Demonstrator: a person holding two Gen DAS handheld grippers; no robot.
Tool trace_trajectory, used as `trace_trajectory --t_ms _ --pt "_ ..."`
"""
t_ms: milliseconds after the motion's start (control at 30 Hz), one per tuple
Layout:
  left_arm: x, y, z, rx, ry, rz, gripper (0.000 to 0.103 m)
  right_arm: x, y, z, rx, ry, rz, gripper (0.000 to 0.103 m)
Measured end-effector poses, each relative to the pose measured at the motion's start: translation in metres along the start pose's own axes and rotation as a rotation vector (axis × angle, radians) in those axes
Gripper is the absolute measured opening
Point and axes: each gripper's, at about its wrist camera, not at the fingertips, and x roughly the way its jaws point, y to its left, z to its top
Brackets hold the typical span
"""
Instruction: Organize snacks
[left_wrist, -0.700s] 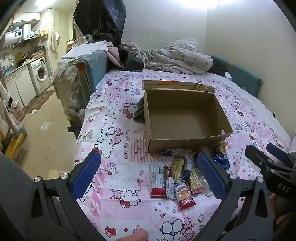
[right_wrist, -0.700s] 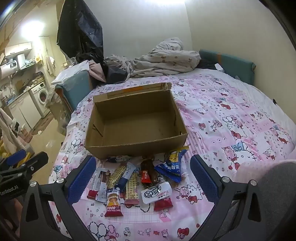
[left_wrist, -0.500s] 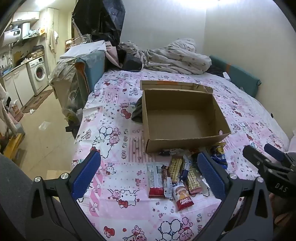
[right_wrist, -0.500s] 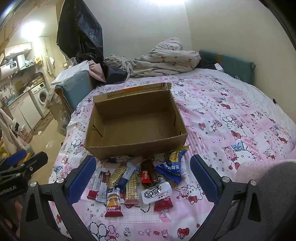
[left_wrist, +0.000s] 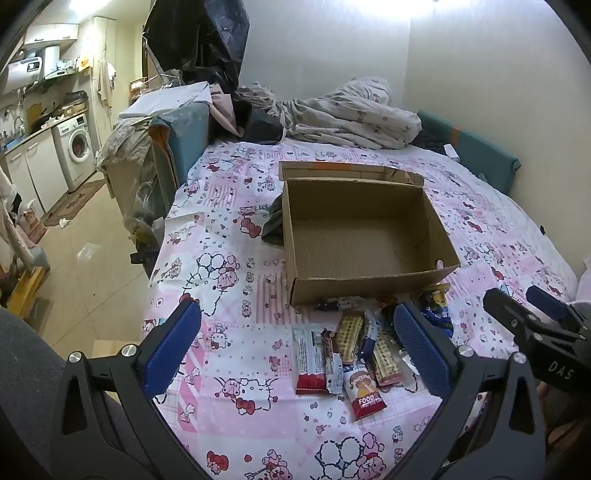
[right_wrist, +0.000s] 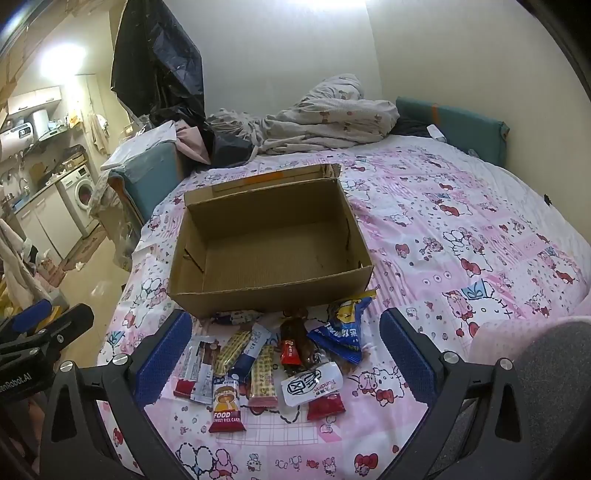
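An open, empty cardboard box (left_wrist: 362, 240) (right_wrist: 269, 247) sits on a pink patterned bed sheet (left_wrist: 229, 280). Several snack packets lie in a loose pile just in front of it, among them a red "FOOD" rice cake packet (left_wrist: 365, 391) (right_wrist: 226, 404), yellow wafer bars (right_wrist: 263, 374), a blue bag (right_wrist: 341, 330) and a white pouch (right_wrist: 312, 380). My left gripper (left_wrist: 295, 349) is open and empty, hovering above the pile's left side. My right gripper (right_wrist: 282, 354) is open and empty, hovering above the pile. Each gripper shows at the edge of the other's view.
A crumpled duvet (left_wrist: 347, 114) and a teal cushion (right_wrist: 454, 129) lie at the bed's far end. A dark object (left_wrist: 273, 225) rests against the box's left wall. Cluttered furniture (left_wrist: 173, 147) and a floor with a washing machine (left_wrist: 79, 147) lie left of the bed.
The left gripper has drifted slightly, so the box and snacks sit a little lower-left in its view. The right gripper's view is nearly unchanged. Both stay open.
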Motion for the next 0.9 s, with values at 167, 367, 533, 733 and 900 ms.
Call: trace_trajectory --t_ms 167,367,533,733,900 --pt "0.0002 0.0015 -0.0006 -0.004 -0.001 0.000 0.103 0.0018 0.0000 0.0015 0.000 0.001 -0.001 0.103" --pt "0.0003 0.0009 -0.0007 -0.001 -0.005 0.000 0.103 0.0017 0.0006 0.0013 -0.001 0.001 -0.002 0.103" --pt "0.0007 -0.0008 -0.0007 0.003 -0.001 -0.003 0.103 0.0025 0.0013 0.0013 0.000 0.001 -0.001 0.103" --pt "0.0006 -0.0020 -0.0006 0.006 -0.002 -0.002 0.103 0.0023 0.0013 0.0010 0.001 -0.001 -0.001 0.103" --pt "0.0004 -0.0018 -0.0012 0.005 -0.002 -0.002 0.103 0.0021 0.0011 0.0009 0.001 -0.001 -0.001 0.103"
